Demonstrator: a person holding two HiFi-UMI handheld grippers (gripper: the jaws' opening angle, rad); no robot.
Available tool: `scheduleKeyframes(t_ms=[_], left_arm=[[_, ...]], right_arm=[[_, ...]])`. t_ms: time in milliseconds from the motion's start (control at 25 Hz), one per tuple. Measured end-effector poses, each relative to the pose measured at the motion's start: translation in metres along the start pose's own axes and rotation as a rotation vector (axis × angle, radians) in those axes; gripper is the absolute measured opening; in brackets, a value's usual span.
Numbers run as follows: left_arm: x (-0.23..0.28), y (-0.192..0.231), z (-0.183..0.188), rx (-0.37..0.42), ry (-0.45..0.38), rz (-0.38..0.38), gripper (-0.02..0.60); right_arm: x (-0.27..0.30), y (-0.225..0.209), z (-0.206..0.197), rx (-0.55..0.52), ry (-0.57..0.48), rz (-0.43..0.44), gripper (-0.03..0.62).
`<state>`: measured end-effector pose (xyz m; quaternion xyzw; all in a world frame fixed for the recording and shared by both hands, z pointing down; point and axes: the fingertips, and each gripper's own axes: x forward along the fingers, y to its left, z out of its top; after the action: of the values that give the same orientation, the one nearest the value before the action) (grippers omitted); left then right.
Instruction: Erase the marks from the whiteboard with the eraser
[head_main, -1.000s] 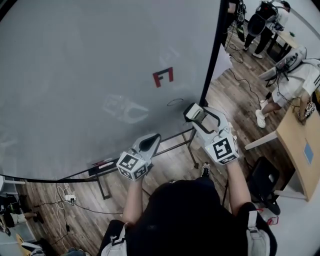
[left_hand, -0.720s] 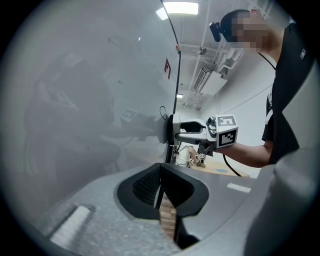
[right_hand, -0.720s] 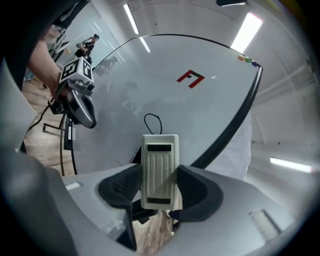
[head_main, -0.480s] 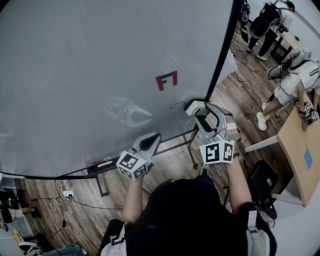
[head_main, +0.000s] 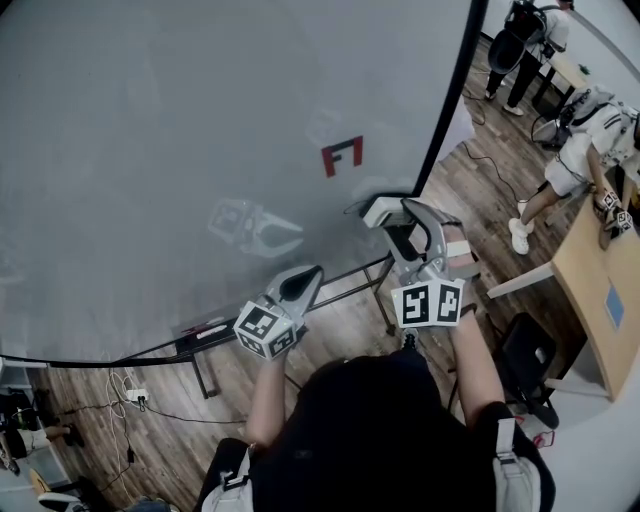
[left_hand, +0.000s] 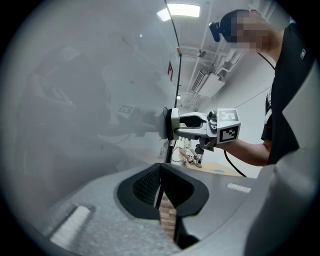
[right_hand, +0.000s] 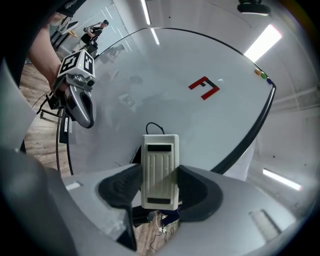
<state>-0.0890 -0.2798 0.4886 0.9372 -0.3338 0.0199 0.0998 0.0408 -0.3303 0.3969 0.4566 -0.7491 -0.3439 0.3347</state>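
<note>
The eraser stands upright between the jaws of the right claw, which are closed onto its long sides. Its ribbed back faces the camera, so the felt face turns toward the whiteboard. From the left gripper view the felt appears to meet the board, though contact is hard to confirm. A thin black loop lies just beyond the eraser's top edge. The red mark sits farther up and to the claw's right, so the loop looks likely to be wiped first. The left claw, jaws together on nothing, hangs low to the right claw's left, clear of the wiping path.
</note>
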Motion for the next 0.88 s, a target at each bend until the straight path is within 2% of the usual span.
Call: scheduleKeyframes(t_ms=[720,880], left_arm=[[-0.063,0.016,-0.011,-0.013,-0.014,0.074,0.011],[-0.069,0.018,-0.012,-0.017,-0.017,0.092,0.011]], right_arm=[[0.000,0.027,0.079,-0.072,-0.089,-0.016,0.227],[0.002,0.033,0.084,-0.090,-0.102,-0.010,0.227]])
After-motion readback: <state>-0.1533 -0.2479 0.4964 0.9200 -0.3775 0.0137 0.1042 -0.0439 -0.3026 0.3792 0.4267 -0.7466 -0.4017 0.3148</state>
